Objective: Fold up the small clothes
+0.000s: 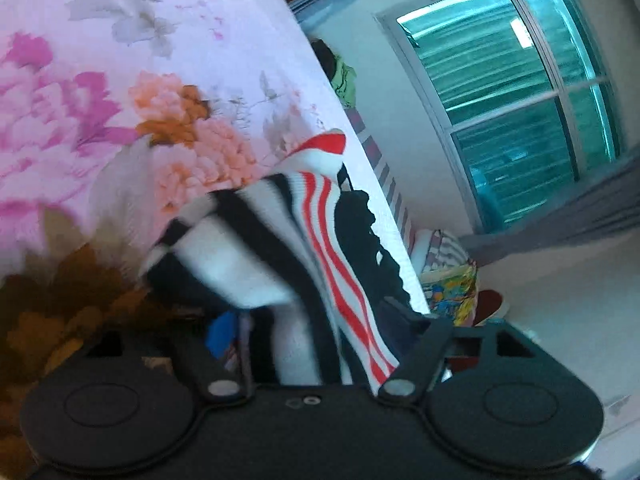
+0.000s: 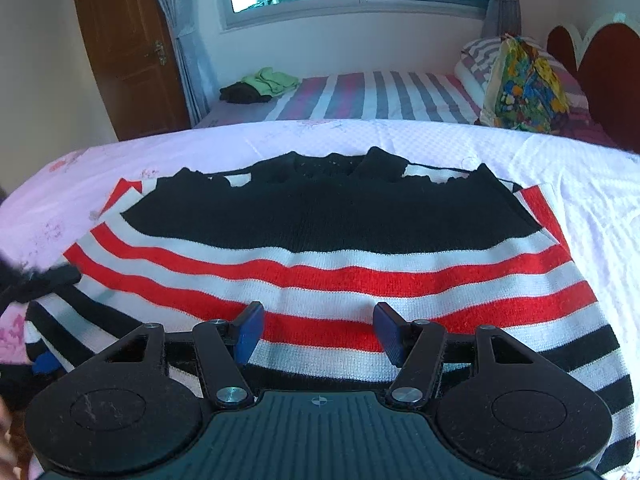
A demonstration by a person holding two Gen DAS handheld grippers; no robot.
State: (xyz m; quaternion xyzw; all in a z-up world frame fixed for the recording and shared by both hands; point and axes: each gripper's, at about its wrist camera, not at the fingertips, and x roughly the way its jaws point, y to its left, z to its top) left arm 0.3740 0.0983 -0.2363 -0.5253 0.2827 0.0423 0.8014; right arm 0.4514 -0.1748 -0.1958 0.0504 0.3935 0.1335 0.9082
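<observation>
Sweater (image 1: 320,248) bunched; elsewhere spread flat.

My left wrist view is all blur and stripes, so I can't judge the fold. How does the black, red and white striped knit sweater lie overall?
Observer: The striped knit sweater lies spread flat on the pale pink floral bedspread, with its black collar end pointing away from the right wrist camera.
Operator: Is the right gripper holding any of it?
Observer: No. The right gripper sits over the red and white stripes with its jaws open. Its blue pads stand well apart and pinch no fabric.
</observation>
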